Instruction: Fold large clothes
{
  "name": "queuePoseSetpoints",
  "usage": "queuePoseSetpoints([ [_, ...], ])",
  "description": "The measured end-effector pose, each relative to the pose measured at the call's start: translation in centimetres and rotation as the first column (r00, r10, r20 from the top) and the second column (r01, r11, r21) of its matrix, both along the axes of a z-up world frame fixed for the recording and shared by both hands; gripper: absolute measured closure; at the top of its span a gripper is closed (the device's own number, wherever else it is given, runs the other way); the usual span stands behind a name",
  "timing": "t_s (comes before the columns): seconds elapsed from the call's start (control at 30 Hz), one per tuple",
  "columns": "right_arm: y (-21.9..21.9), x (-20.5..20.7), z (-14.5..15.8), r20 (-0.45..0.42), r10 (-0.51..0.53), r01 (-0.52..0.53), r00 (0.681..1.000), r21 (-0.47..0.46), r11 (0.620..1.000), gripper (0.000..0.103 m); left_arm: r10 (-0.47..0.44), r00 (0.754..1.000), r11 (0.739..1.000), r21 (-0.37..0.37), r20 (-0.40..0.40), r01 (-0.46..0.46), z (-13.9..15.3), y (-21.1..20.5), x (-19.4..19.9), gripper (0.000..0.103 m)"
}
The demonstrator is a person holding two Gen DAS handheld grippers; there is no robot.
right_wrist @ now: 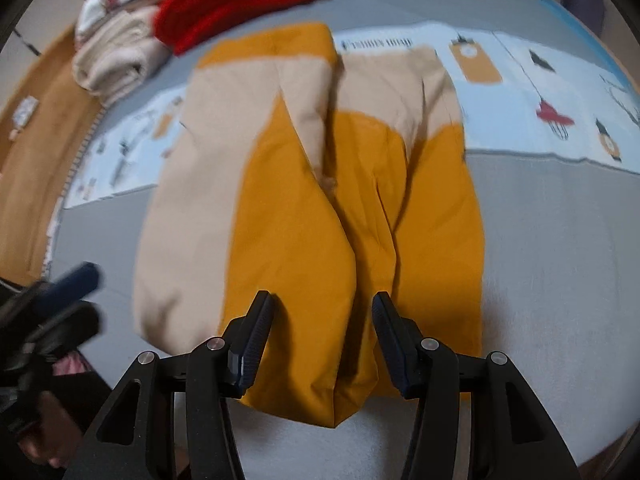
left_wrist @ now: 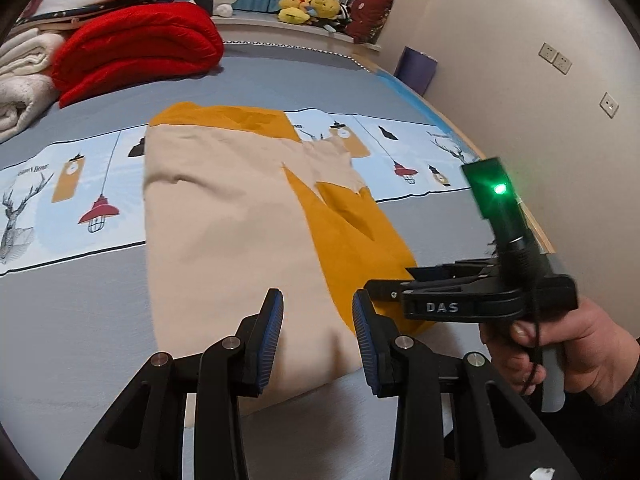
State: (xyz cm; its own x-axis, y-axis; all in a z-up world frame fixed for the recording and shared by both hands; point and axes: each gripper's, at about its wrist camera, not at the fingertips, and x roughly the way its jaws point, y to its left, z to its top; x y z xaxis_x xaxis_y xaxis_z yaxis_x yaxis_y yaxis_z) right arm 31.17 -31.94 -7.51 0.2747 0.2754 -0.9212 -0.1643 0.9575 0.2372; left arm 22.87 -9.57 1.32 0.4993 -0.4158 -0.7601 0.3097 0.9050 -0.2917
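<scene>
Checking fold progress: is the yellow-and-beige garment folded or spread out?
Folded: the garment has both sides turned inward, meeting along its middle.

A folded red blanket (left_wrist: 136, 48) is lying on the grey bed (left_wrist: 80, 300) beside stacked white blankets (left_wrist: 20, 80), while yellow plush toys (left_wrist: 304, 4) are sitting on the far ledge (left_wrist: 256, 26).

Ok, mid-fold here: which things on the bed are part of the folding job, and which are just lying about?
Job:
- beige and mustard garment, lying partly folded
- left gripper, fingers apart above its near edge
- right gripper, fingers apart over the mustard part

Lying about:
- red blanket
- white towels
- plush toys
- patterned bedsheet
</scene>
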Motion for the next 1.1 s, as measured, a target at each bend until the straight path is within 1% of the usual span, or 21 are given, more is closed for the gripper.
queuePoseSetpoints([
  [0.1,0.1,0.1,-0.7,-0.015,-0.019,0.019,1.0,-0.014,1.0,0.051,0.007,1.0,1.0,0.003,0.0,-0.007,0.1,0.5,-0.1,0.071],
  [0.13,0.1,0.1,-0.8,-0.016,-0.018,0.017,1.0,-0.014,1.0,0.056,0.007,1.0,1.0,0.003,-0.001,-0.007,0.2,0.5,0.1,0.071],
  [0.17,0.2,0.0,-0.8,-0.013,-0.013,0.013,1.0,-0.021,1.0,0.069,0.009,1.0,1.0,0.004,-0.002,-0.009,0.3,0.8,-0.1,0.071],
  [0.2,0.3,-0.1,-0.8,-0.004,-0.009,0.009,1.0,-0.033,0.999,0.076,0.011,1.0,1.0,0.005,-0.003,-0.011,0.4,0.9,-0.1,0.071],
  [0.23,0.4,-0.1,-0.6,0.003,-0.005,0.005,1.0,-0.033,0.999,0.088,0.014,1.0,1.0,0.005,-0.003,-0.014,0.4,1.0,-0.1,0.071],
  [0.27,0.4,-0.3,-0.3,0.013,-0.001,0.001,1.0,-0.024,1.0,0.093,0.018,1.0,1.0,0.005,-0.005,-0.018,0.4,1.1,-0.1,0.071],
  [0.37,0.2,-1.0,2.1,0.089,0.002,-0.003,0.996,0.014,1.0,0.097,0.04,0.999,0.999,0.004,-0.021,-0.04,0.2,1.4,0.3,0.071],
  [0.43,-0.7,-1.9,5.0,0.179,-0.02,0.007,0.984,0.075,0.997,0.098,0.062,0.998,0.998,0.001,-0.029,-0.062,0.1,1.8,0.6,0.071],
  [0.47,-1.1,-2.4,6.3,0.227,-0.027,0.005,0.973,0.097,0.995,0.099,0.083,0.996,0.997,-0.004,-0.037,-0.083,-0.1,2.1,1.0,0.071],
  [0.5,-1.8,-3.2,8.1,0.297,-0.033,0.0,0.954,0.11,0.994,0.099,0.099,0.994,0.995,-0.009,-0.043,-0.099,-0.1,2.4,1.2,0.071],
  [0.57,-2.9,-4.1,9.6,0.36,-0.058,0.024,0.931,0.097,0.995,0.099,0.14,0.988,0.99,-0.02,-0.062,-0.141,-0.4,3.1,1.8,0.071],
  [0.6,-3.7,-4.4,9.9,0.373,-0.077,0.05,0.925,0.083,0.995,0.099,0.155,0.985,0.987,-0.022,-0.072,-0.157,-0.6,3.3,2.1,0.071],
  [0.67,-5.4,-4.4,9.5,0.366,-0.116,0.104,0.923,0.051,0.993,0.099,0.187,0.977,0.982,-0.019,-0.105,-0.19,-1.4,3.7,2.8,0.071],
  [0.7,-6.3,-4.2,8.9,0.341,-0.13,0.125,0.931,0.038,0.991,0.099,0.199,0.973,0.979,-0.017,-0.117,-0.202,-1.7,3.9,3.0,0.071],
  [0.8,-8.3,-2.9,5.3,0.2,-0.171,0.177,0.965,-0.011,0.984,0.099,0.216,0.961,0.975,-0.006,-0.171,-0.221,-3.0,4.0,3.6,0.071],
  [0.87,-8.8,-2.3,3.7,0.151,-0.181,0.187,0.972,-0.028,0.982,0.099,0.212,0.954,0.976,-0.002,-0.213,-0.217,-4.1,4.0,3.8,0.071],
  [0.93,-9.1,-2.1,2.6,0.141,-0.184,0.19,0.973,-0.035,0.981,0.099,0.204,0.942,0.978,0.014,-0.265,-0.208,-5.3,3.9,3.8,0.07],
  [1.0,-9.2,-1.7,2.3,0.142,-0.194,0.201,0.971,-0.034,0.979,0.099,0.196,0.919,0.98,0.056,-0.342,-0.189,-7.5,3.7,3.7,0.068],
  [1.03,-9.1,-1.7,2.3,0.146,-0.198,0.205,0.969,-0.032,0.978,0.099,0.191,0.904,0.982,0.078,-0.382,-0.175,-8.7,3.6,3.6,0.065],
  [1.07,-9.1,-1.6,2.2,0.147,-0.201,0.207,0.969,-0.03,0.978,0.099,0.19,0.895,0.982,0.09,-0.403,-0.168,-9.4,3.7,3.6,0.063],
  [1.1,-8.9,-1.3,1.8,0.14,-0.202,0.208,0.969,-0.031,0.978,0.099,0.19,0.893,0.982,0.088,-0.408,-0.169,-9.8,3.8,3.4,0.062],
])
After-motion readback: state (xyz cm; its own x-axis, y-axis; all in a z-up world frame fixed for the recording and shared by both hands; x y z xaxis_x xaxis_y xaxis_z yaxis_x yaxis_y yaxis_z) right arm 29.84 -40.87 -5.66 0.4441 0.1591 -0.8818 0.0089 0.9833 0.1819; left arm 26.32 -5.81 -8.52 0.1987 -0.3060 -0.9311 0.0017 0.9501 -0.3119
